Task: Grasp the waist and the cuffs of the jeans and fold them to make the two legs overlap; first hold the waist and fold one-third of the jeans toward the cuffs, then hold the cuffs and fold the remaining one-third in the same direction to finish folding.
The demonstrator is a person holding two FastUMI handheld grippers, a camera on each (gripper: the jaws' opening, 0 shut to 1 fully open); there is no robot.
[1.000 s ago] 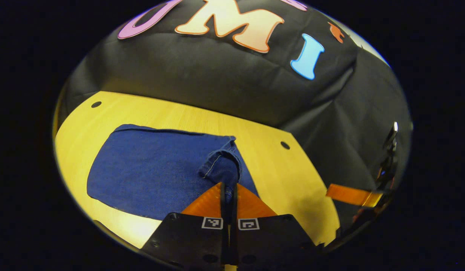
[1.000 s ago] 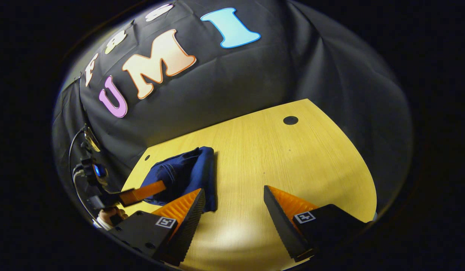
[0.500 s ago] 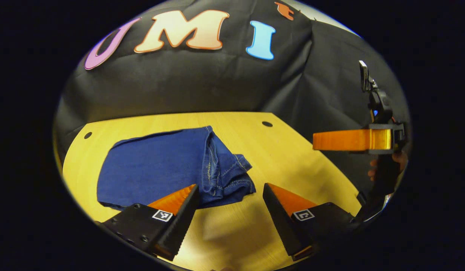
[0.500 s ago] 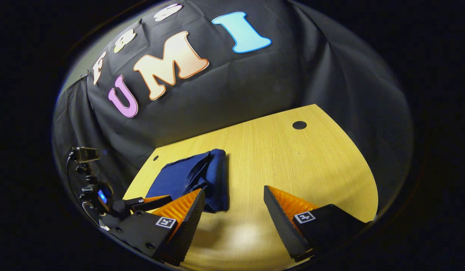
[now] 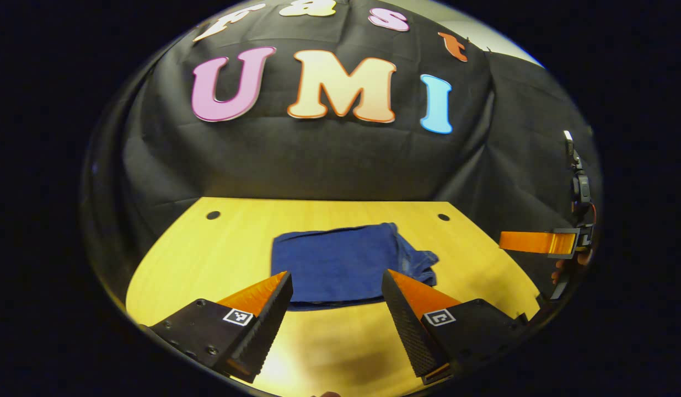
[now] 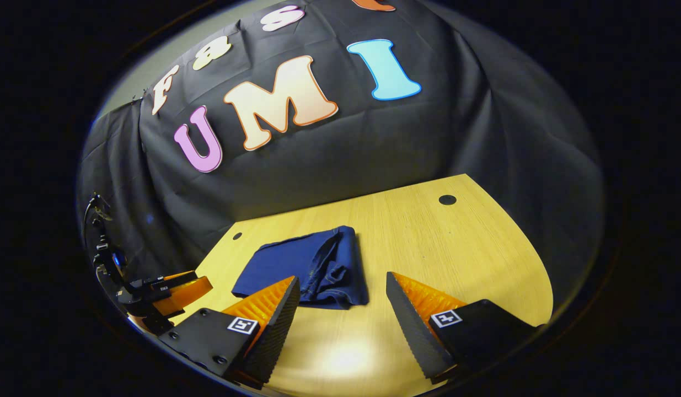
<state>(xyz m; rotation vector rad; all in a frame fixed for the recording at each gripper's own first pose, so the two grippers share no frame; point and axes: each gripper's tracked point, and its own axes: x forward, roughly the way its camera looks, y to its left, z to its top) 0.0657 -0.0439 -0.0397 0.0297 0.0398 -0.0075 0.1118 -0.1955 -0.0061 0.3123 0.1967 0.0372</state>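
**Folded denim lies loose on the worktop, both claws released**

The dark blue denim jeans (image 5: pixel 340 262) lie as a compact folded packet on the pale yellow wooden worktop (image 5: pixel 208 253), toward its far edge and near the black cloth wall, roughly midway between the two small round holes by the far corners. The left gripper (image 5: pixel 336 303) hangs above the near side of the packet with its jaws spread wide and nothing between them. The right gripper (image 6: pixel 340 309) hovers likewise, jaws parted and empty; it also appears off to the right in the left gripper view (image 5: pixel 536 241).

Denim of this kind is likely soft but fairly heavy, stacked several layers thick, so it should hold its creases and not slip much on wood. A pinch at a stacked edge would probably catch all layers best.

The packet's long axis seems to run along the far edge of the worktop. Its bunched, seamed end (image 6: pixel 340 270) points toward the right side; the smooth end faces left.
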